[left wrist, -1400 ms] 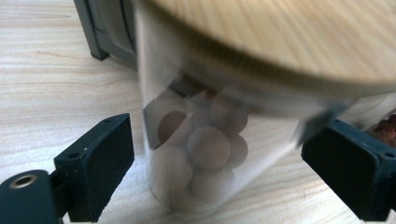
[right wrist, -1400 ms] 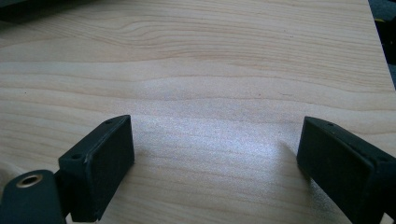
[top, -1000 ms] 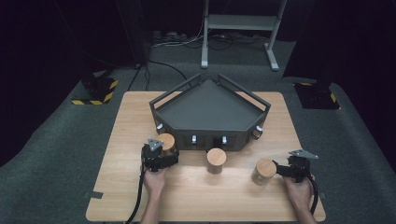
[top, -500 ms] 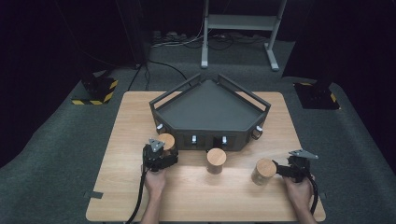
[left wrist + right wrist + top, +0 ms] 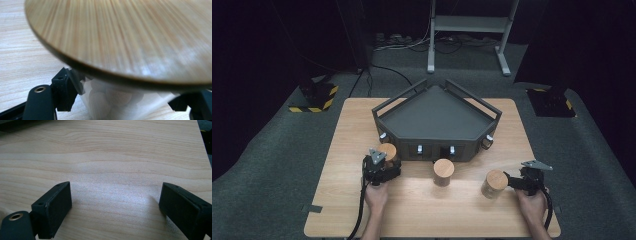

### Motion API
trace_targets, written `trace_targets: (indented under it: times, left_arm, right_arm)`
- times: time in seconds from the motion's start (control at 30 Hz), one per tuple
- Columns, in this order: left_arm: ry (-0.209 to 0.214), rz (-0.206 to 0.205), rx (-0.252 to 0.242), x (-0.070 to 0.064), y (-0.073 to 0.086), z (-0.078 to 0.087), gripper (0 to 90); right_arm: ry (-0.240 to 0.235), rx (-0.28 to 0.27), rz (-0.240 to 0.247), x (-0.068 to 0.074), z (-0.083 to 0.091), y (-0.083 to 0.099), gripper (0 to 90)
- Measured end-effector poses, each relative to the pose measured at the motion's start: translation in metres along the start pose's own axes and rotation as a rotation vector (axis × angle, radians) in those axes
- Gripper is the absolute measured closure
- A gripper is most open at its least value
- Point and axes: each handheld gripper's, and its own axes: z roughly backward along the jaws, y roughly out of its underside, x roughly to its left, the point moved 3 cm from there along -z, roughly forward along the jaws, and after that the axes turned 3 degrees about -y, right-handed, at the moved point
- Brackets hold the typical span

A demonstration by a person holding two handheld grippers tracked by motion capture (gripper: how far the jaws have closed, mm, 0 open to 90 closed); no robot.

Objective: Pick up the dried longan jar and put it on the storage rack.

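While we look down from the high view, we see the left gripper (image 5: 382, 165) at the leftmost of three wooden-lidded jars (image 5: 388, 151), which stands on the wooden table (image 5: 347, 150) just in front of the dark five-sided tray (image 5: 437, 117). Seen along its own jaws, they sit against either side of the jar's clear body (image 5: 112, 100), under the broad wooden lid (image 5: 130, 37) (the contents are too blurred to name). Our right gripper (image 5: 115, 205) is spread wide over bare tabletop, holding nothing, just beside the rightmost jar (image 5: 494, 183). A middle jar (image 5: 443, 172) stands between, near the tray's front.
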Motion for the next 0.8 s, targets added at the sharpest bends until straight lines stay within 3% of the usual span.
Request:
trace_targets:
  times: [0.47, 0.8]
  left_arm:
    - [0.031, 0.002, 0.031, -0.002, -0.013, 0.015, 25.8]
    - [0.079, -0.006, 0.054, -0.009, -0.028, 0.026, 25.8]
  right_arm:
    - [0.000, 0.000, 0.000, 0.000, 0.000, 0.000, 10.7]
    - [0.000, 0.000, 0.000, 0.000, 0.000, 0.000, 10.7]
